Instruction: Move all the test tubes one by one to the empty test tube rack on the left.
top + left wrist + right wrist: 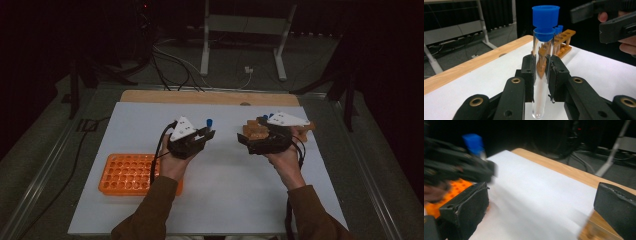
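My left gripper [541,75] is clamped on the blue-capped test tube [543,62], upright so it can drop into the orange rack [127,174]. My right gripper [541,205] has its jaws wide apart with nothing between them, free beside the wooden rack [256,129].

dim room with dark surroundings, the white table sheet [225,170] brightest, and motion blur smearing the right gripper view.
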`<control>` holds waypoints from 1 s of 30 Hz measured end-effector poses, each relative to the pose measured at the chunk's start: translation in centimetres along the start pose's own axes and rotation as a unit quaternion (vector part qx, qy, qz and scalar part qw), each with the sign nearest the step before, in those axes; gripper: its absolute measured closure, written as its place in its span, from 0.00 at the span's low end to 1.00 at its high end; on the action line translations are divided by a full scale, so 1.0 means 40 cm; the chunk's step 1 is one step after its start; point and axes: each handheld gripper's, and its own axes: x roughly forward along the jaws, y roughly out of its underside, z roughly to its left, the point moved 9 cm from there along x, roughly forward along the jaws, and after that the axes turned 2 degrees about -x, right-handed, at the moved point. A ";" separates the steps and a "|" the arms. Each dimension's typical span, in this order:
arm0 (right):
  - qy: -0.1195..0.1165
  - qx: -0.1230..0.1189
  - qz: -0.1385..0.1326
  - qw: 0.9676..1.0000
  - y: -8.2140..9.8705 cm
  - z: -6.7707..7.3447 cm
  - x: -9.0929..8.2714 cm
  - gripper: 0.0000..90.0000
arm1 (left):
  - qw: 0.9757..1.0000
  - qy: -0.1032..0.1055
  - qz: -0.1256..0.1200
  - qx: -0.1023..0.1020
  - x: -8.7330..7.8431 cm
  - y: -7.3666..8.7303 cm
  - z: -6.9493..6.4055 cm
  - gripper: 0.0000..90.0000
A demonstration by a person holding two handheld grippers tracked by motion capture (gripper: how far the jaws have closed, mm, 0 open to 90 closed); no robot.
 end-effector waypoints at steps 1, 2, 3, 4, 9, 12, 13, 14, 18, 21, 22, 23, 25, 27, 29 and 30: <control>0.003 0.003 0.000 1.000 0.006 -0.006 -0.005 0.00 | 1.000 -0.002 -0.002 -0.002 -0.010 0.002 0.006 0.86; 0.005 0.004 0.000 1.000 0.011 -0.013 -0.009 0.00 | 1.000 -0.006 -0.004 -0.007 -0.028 0.009 0.019 0.86; 0.005 0.004 0.000 1.000 0.011 -0.013 -0.009 0.00 | 1.000 -0.006 -0.004 -0.007 -0.028 0.009 0.019 0.86; 0.015 0.007 0.001 1.000 0.023 -0.026 -0.017 0.00 | 1.000 -0.010 -0.004 -0.012 -0.043 0.019 0.031 0.86; 0.034 0.012 0.002 0.999 0.051 -0.053 -0.037 0.00 | 1.000 -0.022 -0.004 -0.021 -0.074 0.047 0.056 0.86; 0.037 0.015 0.001 0.999 0.063 -0.061 -0.048 0.00 | 0.999 -0.028 -0.002 -0.028 -0.087 0.063 0.071 0.86; 0.037 0.016 0.000 0.999 0.066 -0.063 -0.051 0.00 | 0.999 -0.031 -0.002 -0.030 -0.091 0.068 0.076 0.86; 0.038 0.015 0.000 0.999 0.068 -0.064 -0.054 0.00 | 0.999 -0.031 -0.002 -0.030 -0.091 0.068 0.076 0.86; 0.040 0.013 -0.003 0.999 0.071 -0.067 -0.064 0.00 | 0.999 -0.038 0.000 -0.036 -0.104 0.090 0.091 0.86; 0.042 0.012 -0.004 0.999 0.072 -0.068 -0.069 0.00 | 0.998 -0.046 0.004 -0.043 -0.113 0.116 0.106 0.86; 0.042 0.012 -0.005 0.999 0.072 -0.069 -0.070 0.00 | 0.998 -0.049 0.007 -0.044 -0.115 0.123 0.110 0.86; 0.041 0.013 -0.006 0.999 0.072 -0.069 -0.071 0.00 | 0.998 -0.050 0.010 -0.045 -0.116 0.131 0.114 0.86; 0.041 0.013 -0.007 0.999 0.072 -0.068 -0.073 0.00 | 0.997 -0.054 0.014 -0.049 -0.118 0.145 0.121 0.86; 0.040 0.012 -0.008 0.999 0.073 -0.066 -0.072 0.00 | 0.997 -0.055 0.016 -0.051 -0.119 0.151 0.125 0.86; 0.040 0.011 -0.009 0.999 0.072 -0.065 -0.072 0.00 | 0.997 -0.060 0.021 -0.054 -0.120 0.165 0.132 0.86; 0.040 0.011 -0.010 0.999 0.072 -0.065 -0.072 0.00 | 0.996 -0.061 0.025 -0.054 -0.121 0.170 0.134 0.86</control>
